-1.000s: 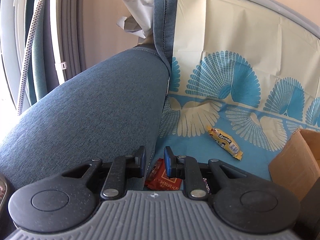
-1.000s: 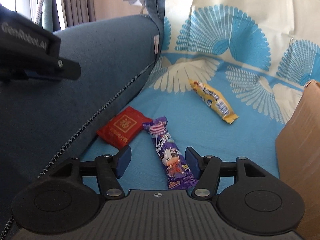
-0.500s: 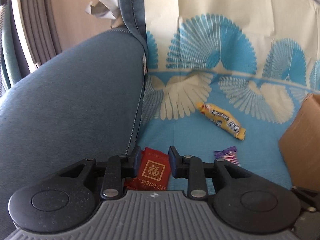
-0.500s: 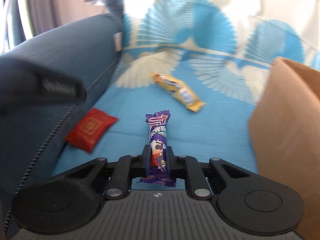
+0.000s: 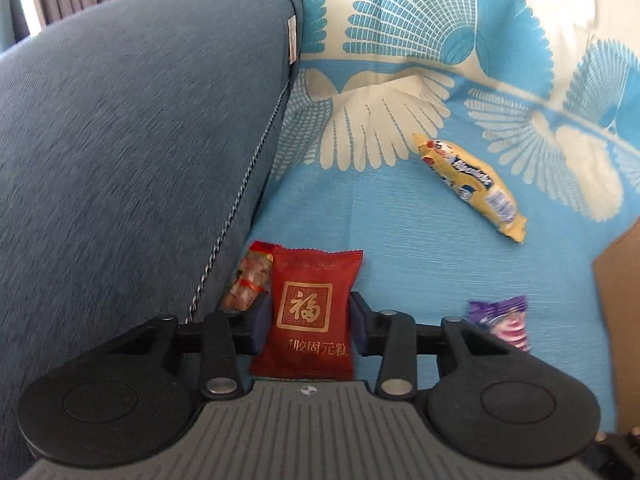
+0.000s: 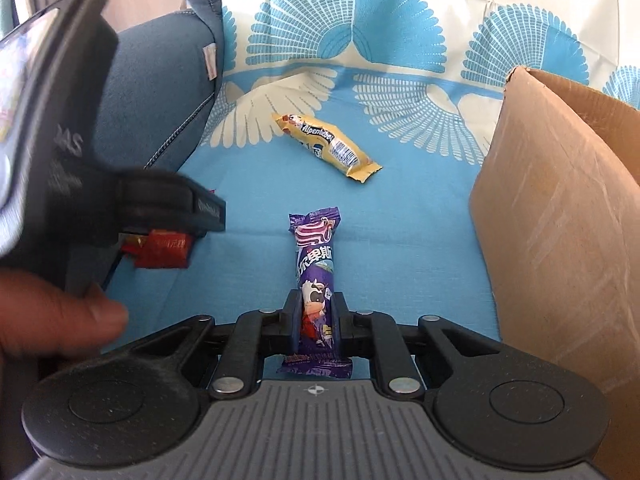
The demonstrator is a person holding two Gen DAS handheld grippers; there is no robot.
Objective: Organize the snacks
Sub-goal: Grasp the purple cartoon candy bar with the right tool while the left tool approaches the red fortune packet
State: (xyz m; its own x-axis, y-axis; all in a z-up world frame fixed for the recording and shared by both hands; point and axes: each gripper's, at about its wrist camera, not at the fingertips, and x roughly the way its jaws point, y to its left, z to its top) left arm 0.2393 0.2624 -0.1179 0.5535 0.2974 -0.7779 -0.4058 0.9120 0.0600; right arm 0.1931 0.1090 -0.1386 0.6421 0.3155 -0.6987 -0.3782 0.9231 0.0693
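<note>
On a blue cloth with pale fan patterns, spread over a sofa seat, three wrapped snacks lie apart from one another. Right gripper: jaws closed tight on the lower part of a purple candy bar, whose top end points away along the cloth. Left gripper: jaws opening, one on each side of a red packet that bears a gold square emblem; the pads stand just beside its edges, and whether they touch it cannot be told. Beside the red packet, against the blue sofa arm, a smaller clear-wrapped sweet is partly hidden. Farther back lies a yellow candy bar, set at a slant, well apart from both grippers. To the right stands a cardboard box, its near wall next to the purple bar. At lower left of the right wrist view, a thumb shows, blurred.
</note>
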